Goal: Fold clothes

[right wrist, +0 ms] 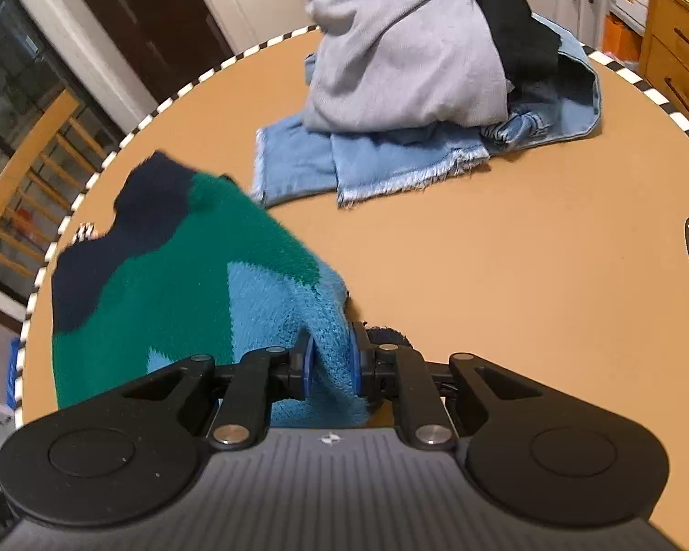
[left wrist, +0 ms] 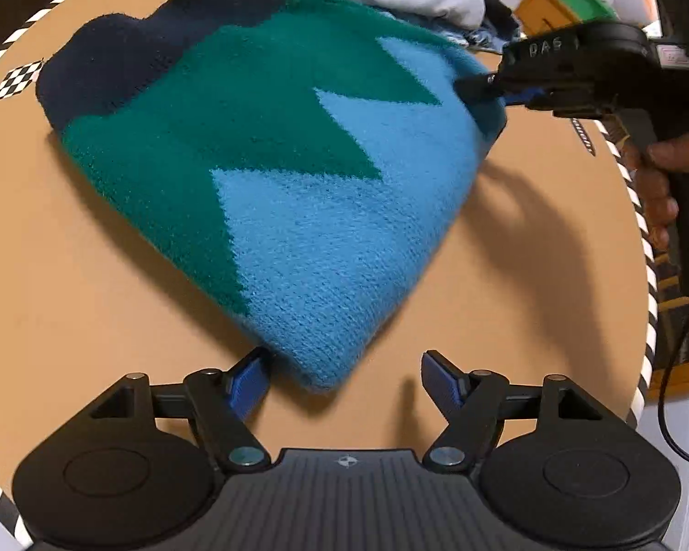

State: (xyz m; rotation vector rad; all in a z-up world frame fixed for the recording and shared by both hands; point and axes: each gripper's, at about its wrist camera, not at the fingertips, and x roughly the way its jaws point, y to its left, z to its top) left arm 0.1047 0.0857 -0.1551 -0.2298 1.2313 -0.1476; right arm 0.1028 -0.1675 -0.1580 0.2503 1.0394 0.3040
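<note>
One fuzzy knitted sweater in teal, light blue and navy (left wrist: 262, 156) is being folded on the round tan table (left wrist: 69, 275), its corner at three o'clock being pinched and lifted by the right gripper (right wrist: 330, 358). The left gripper (left wrist: 344, 374) is being held wide at six o'clock; the near corner probably needs gripping next. One pile of grey, black and denim clothes (right wrist: 418, 69) is waiting at twelve o'clock.

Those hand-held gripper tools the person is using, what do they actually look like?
Each hand-held gripper is matte black plastic: a ribbed grey-black body with a small round emblem, two round discs at the sides, and jointed black linkages with silver rivets ending in blue fingers. The right hand-held gripper has a pistol-style handle, raised lettering on top and a black cable hanging from it. The person's hand is bare; no sleeve shows.
</note>
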